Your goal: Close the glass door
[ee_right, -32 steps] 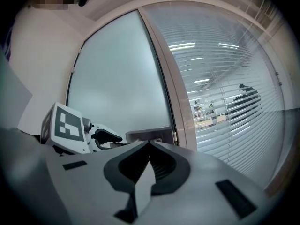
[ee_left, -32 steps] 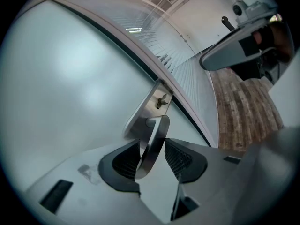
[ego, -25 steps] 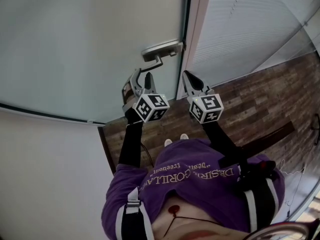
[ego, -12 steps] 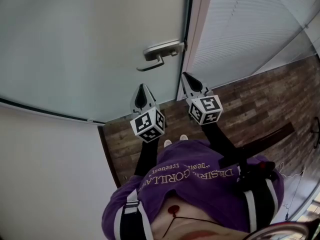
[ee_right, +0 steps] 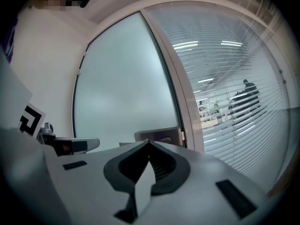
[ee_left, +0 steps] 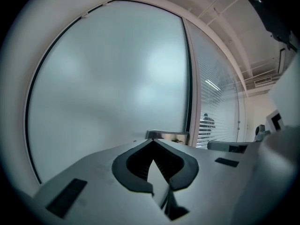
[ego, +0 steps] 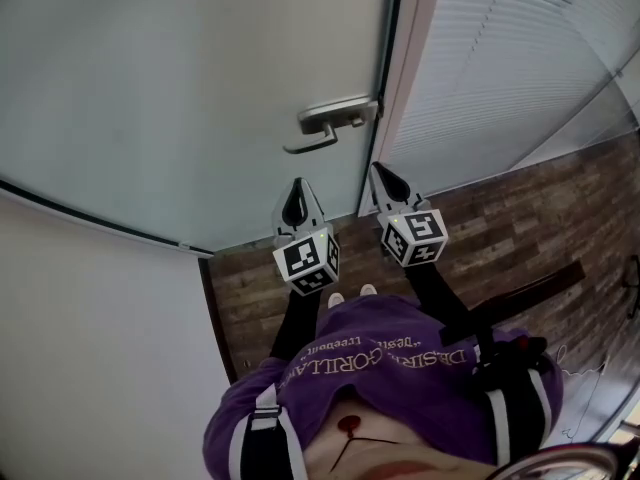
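Frosting on the glass door (ego: 180,78) is hiding whatever is behind it, and the head view is cutting off the door's top and left side. I am seeing its latch edge lying along the frame (ego: 408,68) with a thin dark line between them; whether the latch is caught I cannot tell. In both gripper views the jaws are covering most of the lever handle (ego: 335,123); only its plate is peeking above the tips. Figures (ee_right: 247,93) behind the blinds (ee_right: 225,78) are too blurred to describe.

Counting: one door, one handle, one blind-covered pane, two grippers, two marker cubes (ego: 308,261).

Left gripper (ego: 297,183) is sitting with jaws pressed fully together, holding nothing; the handle is at its 1 o'clock, apart from it. Right gripper (ego: 383,171) is likewise closed tip to tip and empty, handle at its 11 o'clock.
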{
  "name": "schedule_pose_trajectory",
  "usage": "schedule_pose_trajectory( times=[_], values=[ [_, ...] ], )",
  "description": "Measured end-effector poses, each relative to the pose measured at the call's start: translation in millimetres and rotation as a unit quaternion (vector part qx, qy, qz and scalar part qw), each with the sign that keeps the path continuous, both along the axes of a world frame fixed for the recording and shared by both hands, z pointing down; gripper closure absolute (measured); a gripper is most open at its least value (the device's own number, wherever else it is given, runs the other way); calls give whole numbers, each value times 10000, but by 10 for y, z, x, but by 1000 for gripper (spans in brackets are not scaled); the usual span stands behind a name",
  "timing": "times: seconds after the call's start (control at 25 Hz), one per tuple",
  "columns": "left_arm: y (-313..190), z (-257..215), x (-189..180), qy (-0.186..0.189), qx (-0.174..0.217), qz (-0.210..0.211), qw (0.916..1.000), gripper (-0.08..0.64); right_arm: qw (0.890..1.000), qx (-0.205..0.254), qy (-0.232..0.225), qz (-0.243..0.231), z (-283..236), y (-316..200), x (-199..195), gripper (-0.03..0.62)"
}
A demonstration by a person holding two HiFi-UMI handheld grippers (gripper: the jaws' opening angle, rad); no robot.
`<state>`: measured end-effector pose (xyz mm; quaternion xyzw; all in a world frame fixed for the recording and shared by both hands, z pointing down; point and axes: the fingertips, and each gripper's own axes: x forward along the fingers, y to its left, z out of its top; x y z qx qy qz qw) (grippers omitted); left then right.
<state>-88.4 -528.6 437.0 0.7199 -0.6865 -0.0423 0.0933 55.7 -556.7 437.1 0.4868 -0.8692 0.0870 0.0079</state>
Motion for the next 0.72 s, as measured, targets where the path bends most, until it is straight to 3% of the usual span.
schedule_pose_trajectory(
  times=[0.72],
  values=[
    [-21,39,105,-53,-51,144,9999,558,10000,3,-38,24,8,-23,45,601]
  ],
)
